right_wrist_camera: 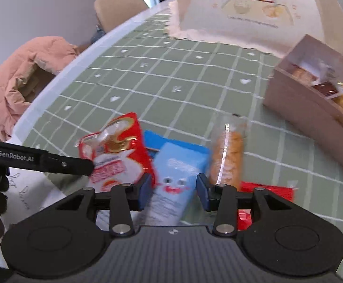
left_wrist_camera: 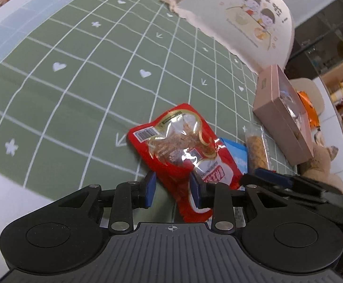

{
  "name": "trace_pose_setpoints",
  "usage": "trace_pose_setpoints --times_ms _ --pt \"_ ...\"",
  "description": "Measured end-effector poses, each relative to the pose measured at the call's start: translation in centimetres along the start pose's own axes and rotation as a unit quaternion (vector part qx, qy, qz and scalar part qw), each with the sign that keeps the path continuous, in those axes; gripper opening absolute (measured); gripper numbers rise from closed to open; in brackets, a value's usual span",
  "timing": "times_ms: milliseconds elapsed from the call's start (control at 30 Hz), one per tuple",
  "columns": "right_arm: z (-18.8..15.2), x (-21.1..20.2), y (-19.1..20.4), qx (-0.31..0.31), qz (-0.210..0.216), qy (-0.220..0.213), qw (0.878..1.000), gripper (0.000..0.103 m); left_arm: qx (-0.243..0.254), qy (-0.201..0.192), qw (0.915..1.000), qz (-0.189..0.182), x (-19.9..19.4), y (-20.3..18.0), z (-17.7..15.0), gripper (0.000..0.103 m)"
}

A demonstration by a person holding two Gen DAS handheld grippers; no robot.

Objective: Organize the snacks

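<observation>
Left gripper (left_wrist_camera: 173,189) is seen nearest in left wrist view, blue pads apart w/ the lower end of a red snack pouch (left_wrist_camera: 183,146) lying between them; the right pad is at the pouch's edge, the left pad stands clear, so no clamp is shown. Right gripper (right_wrist_camera: 174,189) is likewise parted, a light blue packet (right_wrist_camera: 173,176) lying between its pads w/ gaps on both sides. Just right of that packet a clear sleeve of orange crackers (right_wrist_camera: 228,155) is laid, and a red wrapper (right_wrist_camera: 268,192) is seen by the right finger. All snacks rest on a green grid tablecloth (left_wrist_camera: 77,82). Further right a pink box (left_wrist_camera: 279,115) holding more snacks is set on the cloth. Farthest back a cream cartoon-printed food cover (right_wrist_camera: 246,7) is stood
</observation>
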State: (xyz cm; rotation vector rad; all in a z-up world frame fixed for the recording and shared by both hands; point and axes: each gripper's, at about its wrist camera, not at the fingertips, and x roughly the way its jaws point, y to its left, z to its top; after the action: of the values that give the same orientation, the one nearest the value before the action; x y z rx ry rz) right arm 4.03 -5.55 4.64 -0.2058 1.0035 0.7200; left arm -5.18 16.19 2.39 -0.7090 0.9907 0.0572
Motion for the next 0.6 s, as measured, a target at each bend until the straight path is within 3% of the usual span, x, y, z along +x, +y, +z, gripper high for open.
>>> trace_pose_setpoints --times_ms 167,267,367,600 --pt "2.0 -2.3 0.3 0.008 -0.068 0.012 0.998 0.041 0.021 0.021 0.9993 -0.024 0.3 0.6 0.9 0.035" --pt "3.1 -4.7 0.6 -0.003 -0.077 0.009 0.997 0.041 0.050 0.032 0.9978 -0.028 0.2 0.8 1.4 0.035" --pt "3.6 -6.3 0.3 -0.027 -0.102 0.023 0.994 0.041 0.044 0.051 0.9969 -0.041 0.5 1.2 1.7 0.035" --pt "3.6 -6.8 -0.4 -0.015 -0.155 0.054 0.986 0.042 0.031 0.049 0.9957 -0.073 1.4 1.4 2.0 0.032"
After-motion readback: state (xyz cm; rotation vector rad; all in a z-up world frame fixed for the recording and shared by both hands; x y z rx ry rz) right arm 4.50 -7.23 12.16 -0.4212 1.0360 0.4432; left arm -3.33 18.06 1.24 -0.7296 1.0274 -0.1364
